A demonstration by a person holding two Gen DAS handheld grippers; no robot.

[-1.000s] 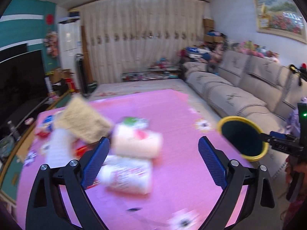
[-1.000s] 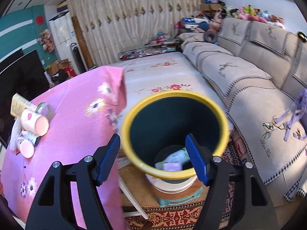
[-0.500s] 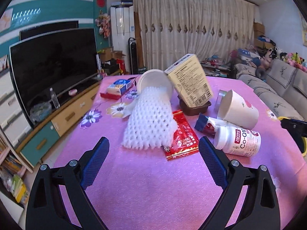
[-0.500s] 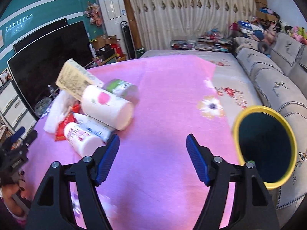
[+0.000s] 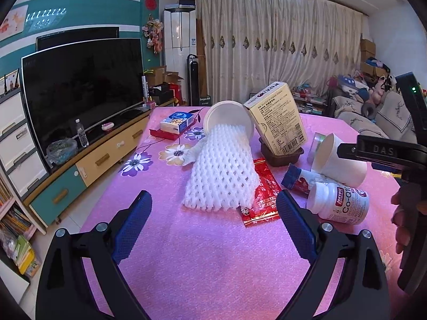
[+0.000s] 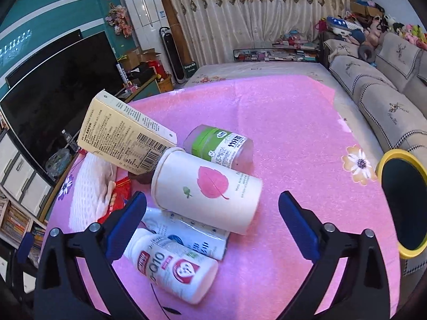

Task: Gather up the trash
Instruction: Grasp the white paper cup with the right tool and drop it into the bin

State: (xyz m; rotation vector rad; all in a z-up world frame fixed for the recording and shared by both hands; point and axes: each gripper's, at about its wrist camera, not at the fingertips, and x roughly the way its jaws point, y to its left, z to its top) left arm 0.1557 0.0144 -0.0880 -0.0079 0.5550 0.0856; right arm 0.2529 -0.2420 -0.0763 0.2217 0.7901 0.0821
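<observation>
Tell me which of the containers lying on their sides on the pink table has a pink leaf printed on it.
The white paper cup, resting across the foil pouch. The supplement bottle carries a red label; the clear jar a green one.

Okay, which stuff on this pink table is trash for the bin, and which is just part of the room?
Likely for the job:
- white foam fruit net
- red wrapper
- paper cup, lying on its side
- Co-Q10 bottle, lying down
- yellow carton
- green-labelled jar
- yellow-rimmed bin

Just lying about:
- television
- sofa
- curtains
- tissue pack, probably
</observation>
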